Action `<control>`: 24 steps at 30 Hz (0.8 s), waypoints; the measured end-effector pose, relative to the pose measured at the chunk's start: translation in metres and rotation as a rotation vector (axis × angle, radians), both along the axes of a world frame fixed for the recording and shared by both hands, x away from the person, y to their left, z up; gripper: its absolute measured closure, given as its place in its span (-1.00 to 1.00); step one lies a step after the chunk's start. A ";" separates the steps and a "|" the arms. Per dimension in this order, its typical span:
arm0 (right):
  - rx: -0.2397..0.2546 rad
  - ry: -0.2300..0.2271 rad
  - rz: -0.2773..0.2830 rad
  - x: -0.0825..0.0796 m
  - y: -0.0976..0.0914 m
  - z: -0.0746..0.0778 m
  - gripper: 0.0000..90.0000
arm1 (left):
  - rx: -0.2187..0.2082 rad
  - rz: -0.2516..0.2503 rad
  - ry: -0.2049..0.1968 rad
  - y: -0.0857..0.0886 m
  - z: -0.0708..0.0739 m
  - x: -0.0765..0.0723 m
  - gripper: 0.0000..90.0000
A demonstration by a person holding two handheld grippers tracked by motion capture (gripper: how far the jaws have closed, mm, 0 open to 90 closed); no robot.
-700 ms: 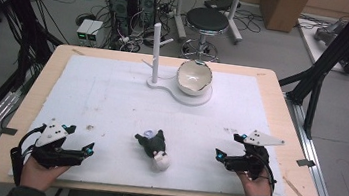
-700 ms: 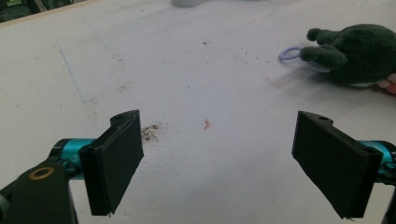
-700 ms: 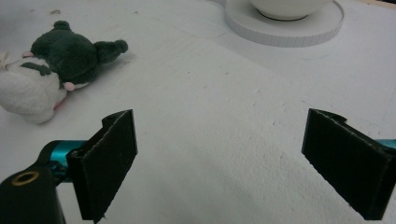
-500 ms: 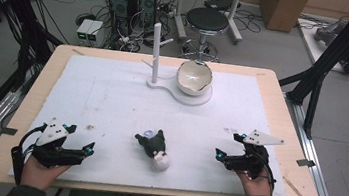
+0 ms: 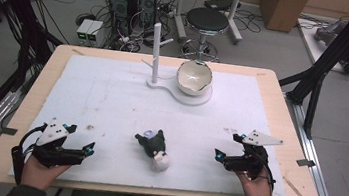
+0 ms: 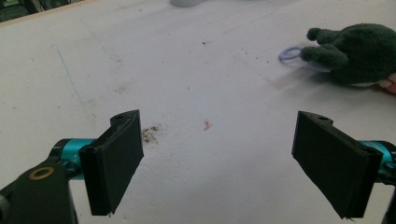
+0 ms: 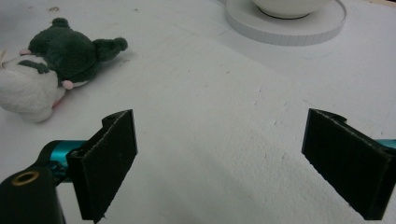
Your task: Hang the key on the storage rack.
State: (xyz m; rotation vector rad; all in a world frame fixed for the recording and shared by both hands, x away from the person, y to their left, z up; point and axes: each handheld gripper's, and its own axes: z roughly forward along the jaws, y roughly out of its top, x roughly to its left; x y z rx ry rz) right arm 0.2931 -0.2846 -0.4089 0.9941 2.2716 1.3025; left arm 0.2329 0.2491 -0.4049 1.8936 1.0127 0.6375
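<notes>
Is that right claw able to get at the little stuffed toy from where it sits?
Probably yes: the right claw stands open, and bare white mat lies between it and the stuffed toy.

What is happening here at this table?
A person sits at the table with a gripper in each hand. The left gripper and the right gripper both rest open near the front edge, holding nothing. A small plush toy lies untouched between them. A bowl stands on a white stand farther back.

Black grippers (image 5: 89,149), teal fittings, flat black jaws.
</notes>
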 end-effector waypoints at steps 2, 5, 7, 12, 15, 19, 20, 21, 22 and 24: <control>0.003 0.001 -0.002 -0.001 0.000 0.001 -0.79 | -0.002 -0.002 0.000 0.000 0.000 0.000 -0.63; 0.002 -0.006 0.002 -0.002 0.000 0.001 -0.79 | 0.002 -0.004 -0.001 -0.001 0.001 -0.001 -0.63; 0.002 -0.007 0.003 -0.002 0.000 0.002 -0.79 | 0.000 -0.003 -0.002 -0.001 0.001 -0.001 -0.63; -0.002 -0.010 0.016 -0.002 0.004 0.003 -0.79 | -0.003 -0.004 -0.002 -0.001 0.001 -0.001 -0.63; 0.004 -0.014 0.026 -0.001 0.006 0.005 -0.79 | -0.001 -0.004 -0.002 -0.001 0.001 0.000 -0.63; 0.003 -0.022 0.038 -0.001 0.009 0.007 -0.79 | 0.000 -0.003 -0.004 -0.001 0.001 -0.001 -0.63; 0.005 -0.015 0.040 -0.001 0.011 0.009 -0.79 | 0.001 -0.003 -0.003 0.000 0.001 -0.001 -0.63; 0.003 -0.019 0.048 0.000 0.012 0.009 -0.79 | -0.002 -0.002 -0.002 0.000 0.001 -0.001 -0.63; 0.003 -0.015 0.048 0.000 0.013 0.010 -0.79 | -0.004 -0.001 -0.004 0.000 0.001 -0.001 -0.63; 0.003 -0.019 0.055 0.001 0.014 0.012 -0.79 | -0.004 0.000 -0.007 0.001 0.002 -0.001 -0.63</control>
